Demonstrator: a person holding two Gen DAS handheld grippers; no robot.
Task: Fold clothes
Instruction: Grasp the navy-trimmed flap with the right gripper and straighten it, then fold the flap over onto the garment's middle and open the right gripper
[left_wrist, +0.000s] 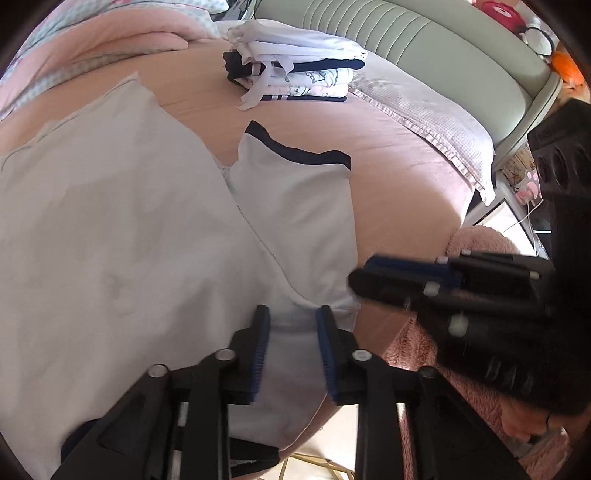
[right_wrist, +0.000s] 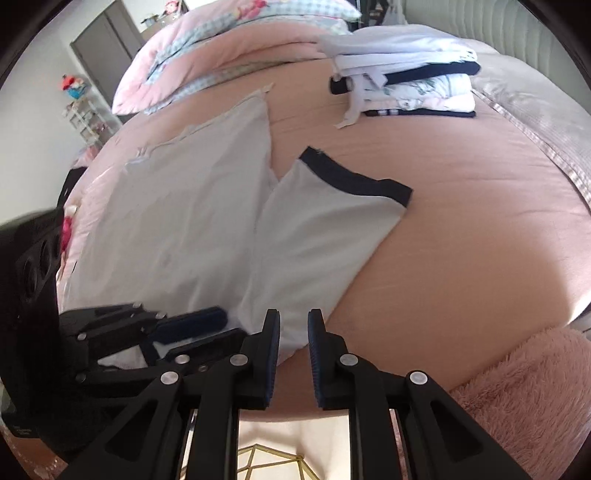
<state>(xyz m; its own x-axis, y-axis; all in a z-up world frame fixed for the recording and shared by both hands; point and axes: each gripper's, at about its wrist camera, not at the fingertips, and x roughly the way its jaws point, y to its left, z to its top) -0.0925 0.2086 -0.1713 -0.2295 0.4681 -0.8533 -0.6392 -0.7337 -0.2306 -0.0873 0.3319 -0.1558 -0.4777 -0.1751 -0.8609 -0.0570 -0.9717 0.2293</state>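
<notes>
While the white shirt (left_wrist: 122, 229) lies spread on the near side of the bed (right_wrist: 461, 240), both the left hand-held gripper (left_wrist: 291, 317) and right hand-held gripper (right_wrist: 293, 317) hover parted and empty; next, its dark-trimmed sleeve (right_wrist: 332, 221) probably needs pinching and folding inward.

**Open sheet at right, stack at the back**

Right of the flat white dark-trimmed shirt (right_wrist: 221, 221), the pink bedsheet (right_wrist: 480, 240) lies bare. The stack of folded white and navy clothes (right_wrist: 413, 85) blocks the upper right; rumpled pink bedding (right_wrist: 221, 48), possibly a quilt, blocks the upper left.
</notes>
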